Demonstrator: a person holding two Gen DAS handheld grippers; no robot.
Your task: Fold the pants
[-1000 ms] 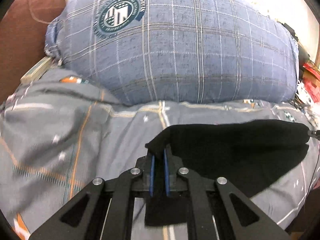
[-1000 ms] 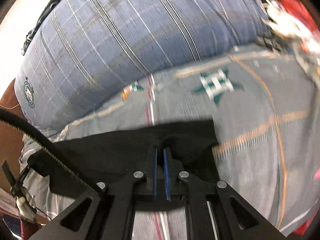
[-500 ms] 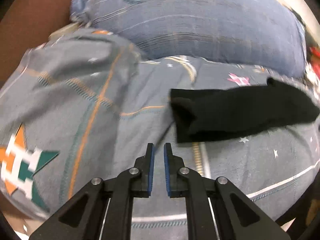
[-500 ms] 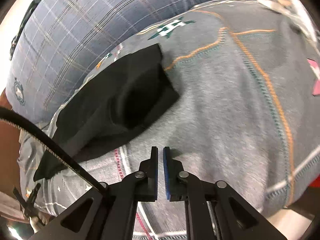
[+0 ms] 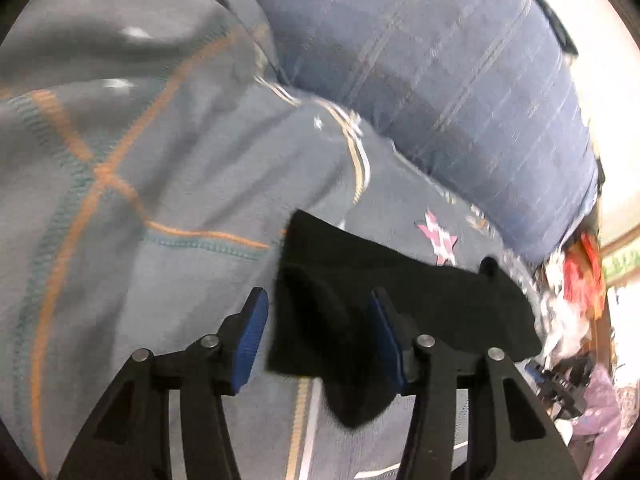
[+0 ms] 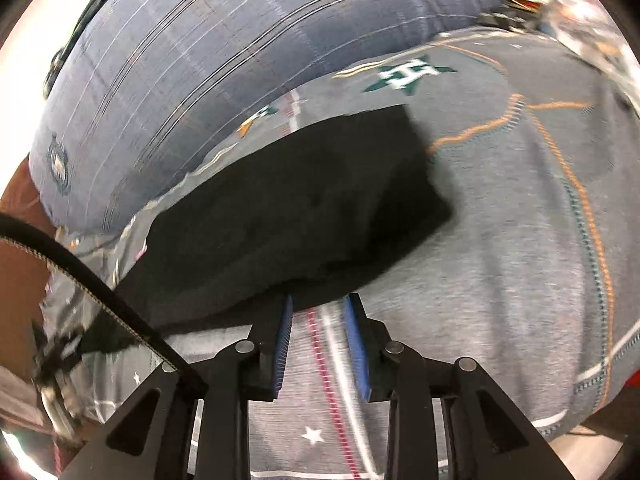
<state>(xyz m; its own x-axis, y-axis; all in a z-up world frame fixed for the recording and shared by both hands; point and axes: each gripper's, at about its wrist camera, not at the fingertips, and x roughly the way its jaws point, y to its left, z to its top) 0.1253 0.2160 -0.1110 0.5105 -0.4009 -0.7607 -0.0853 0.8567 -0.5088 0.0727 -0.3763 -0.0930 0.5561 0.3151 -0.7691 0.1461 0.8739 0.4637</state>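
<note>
The black pants [image 5: 404,300] lie folded in a long strip on the grey patterned bedsheet [image 5: 120,200]. My left gripper [image 5: 316,312] is open, its jaws straddling the strip's left end, right at the cloth. In the right wrist view the pants [image 6: 288,208] fill the middle. My right gripper [image 6: 318,312] is open, its fingertips at the near edge of the pants, over the sheet [image 6: 520,240]. Neither gripper holds anything.
A big blue plaid pillow [image 5: 440,80] lies behind the pants; it also shows in the right wrist view [image 6: 240,52]. Cluttered items [image 5: 576,292] sit off the bed's right side. A black strap [image 6: 80,276] crosses the right wrist view's lower left.
Both grippers let go of the pants, drew back, and have now opened wide and moved in again, the left at the strip's end, the right at its near edge.
</note>
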